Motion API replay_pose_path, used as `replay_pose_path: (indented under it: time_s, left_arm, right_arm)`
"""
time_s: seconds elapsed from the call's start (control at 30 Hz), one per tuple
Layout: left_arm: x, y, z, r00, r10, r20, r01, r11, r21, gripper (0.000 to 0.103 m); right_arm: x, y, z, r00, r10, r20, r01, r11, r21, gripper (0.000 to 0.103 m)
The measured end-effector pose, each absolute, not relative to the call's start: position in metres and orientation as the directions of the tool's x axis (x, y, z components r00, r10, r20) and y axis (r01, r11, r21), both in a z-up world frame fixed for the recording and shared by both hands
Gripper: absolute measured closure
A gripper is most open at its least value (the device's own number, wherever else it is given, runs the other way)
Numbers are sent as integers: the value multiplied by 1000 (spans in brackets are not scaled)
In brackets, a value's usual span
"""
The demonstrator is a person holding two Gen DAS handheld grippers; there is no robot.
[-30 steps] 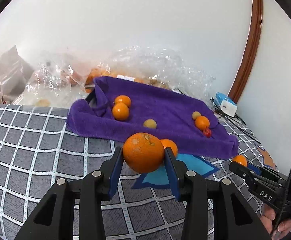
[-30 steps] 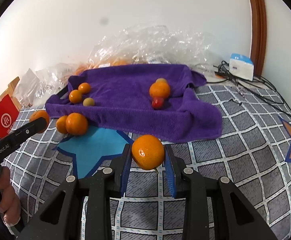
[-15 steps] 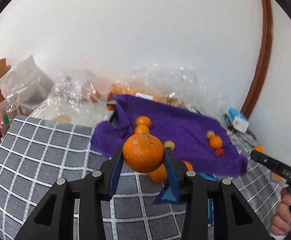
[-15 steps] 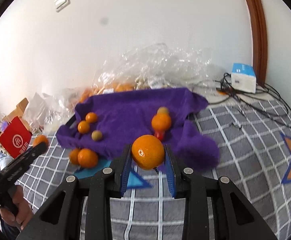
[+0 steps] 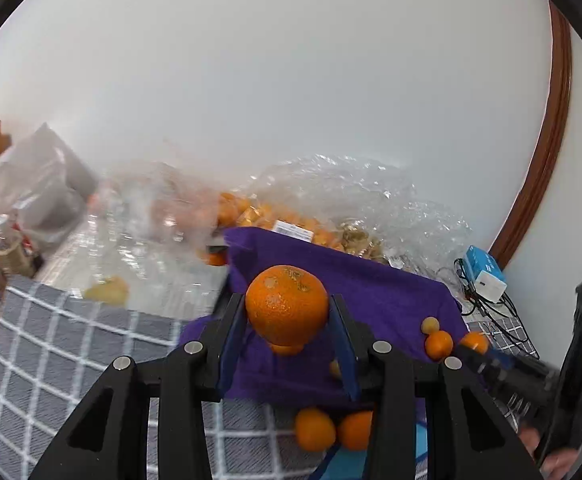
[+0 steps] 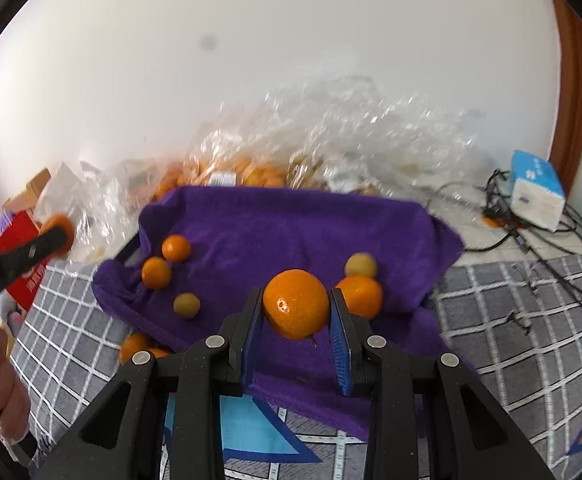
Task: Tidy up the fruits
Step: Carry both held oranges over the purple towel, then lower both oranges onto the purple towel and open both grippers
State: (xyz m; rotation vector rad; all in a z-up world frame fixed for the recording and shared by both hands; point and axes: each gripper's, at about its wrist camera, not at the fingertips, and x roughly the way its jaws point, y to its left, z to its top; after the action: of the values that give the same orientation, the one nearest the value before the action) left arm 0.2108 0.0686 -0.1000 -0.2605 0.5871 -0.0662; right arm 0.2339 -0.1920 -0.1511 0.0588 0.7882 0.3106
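My left gripper (image 5: 287, 312) is shut on a large orange (image 5: 286, 305) held above the near edge of the purple towel (image 5: 387, 300). My right gripper (image 6: 295, 312) is shut on a smaller orange (image 6: 295, 303) over the towel (image 6: 283, 232). On the towel lie two small oranges (image 6: 167, 260) at the left, a green-yellow fruit (image 6: 187, 305), and an orange (image 6: 361, 295) with a pale fruit (image 6: 361, 265) at the right. Two oranges (image 5: 331, 428) rest on the cloth in front of the towel.
Clear plastic bags (image 6: 323, 148) holding more fruit lie behind the towel by the wall. A blue-white box (image 6: 537, 194) with cables sits at the right. A red box (image 6: 19, 252) and bottles stand at the left. A grey checked tablecloth (image 6: 531, 320) with blue star shapes covers the table.
Both grippers have risen and moved forward over the purple towel, each still holding its orange. The towel now lies right under the fingers in both views.
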Motion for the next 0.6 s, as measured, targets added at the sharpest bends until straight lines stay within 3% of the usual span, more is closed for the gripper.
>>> replay_pose_path:
  time_s: [0.37,0.6]
  left_arm:
    - [245,43,-147,757,-172,-631,4,966,-259,64]
    - [248,33,-159,714,-193,-673,36,970,-240,64]
  right_arm:
    - [237,-172,-190,592,287,-753,-281,949,140,71]
    - [244,-182,-193,569,332,-752,-252,941,224,68]
